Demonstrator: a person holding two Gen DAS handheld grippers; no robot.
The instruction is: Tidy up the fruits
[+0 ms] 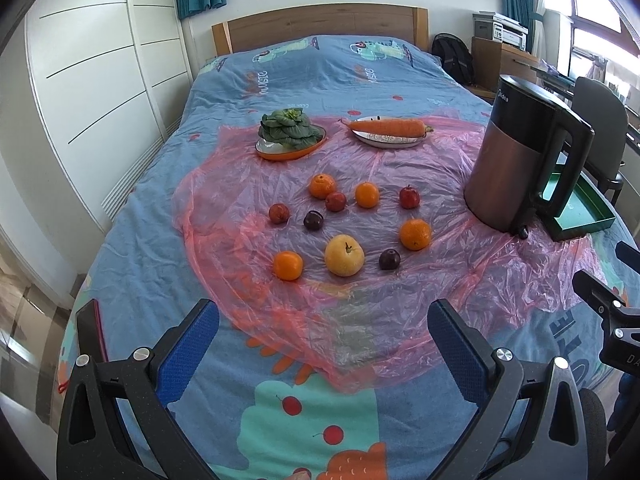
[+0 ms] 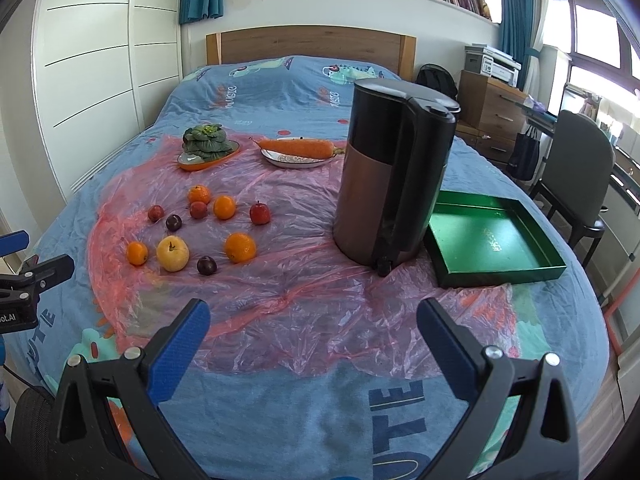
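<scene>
My left gripper (image 1: 323, 320) and right gripper (image 2: 313, 320) both hover with jaws spread wide, holding nothing, above the near end of the bed (image 2: 280, 400). The fruits lie scattered ahead on pink plastic sheet (image 1: 360, 320): a yellow pear (image 1: 344, 255) nearest my left jaws, oranges and plums around it. The green tray (image 2: 496, 240) sits beside the kettle (image 2: 392, 184), ahead of my right jaws.

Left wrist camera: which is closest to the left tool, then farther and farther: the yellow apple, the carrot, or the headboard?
1. Yellow apple, middle of the pink plastic, just ahead of the left tool.
2. Carrot, on its plate, farther back.
3. Headboard, at the bed's far end.
</scene>
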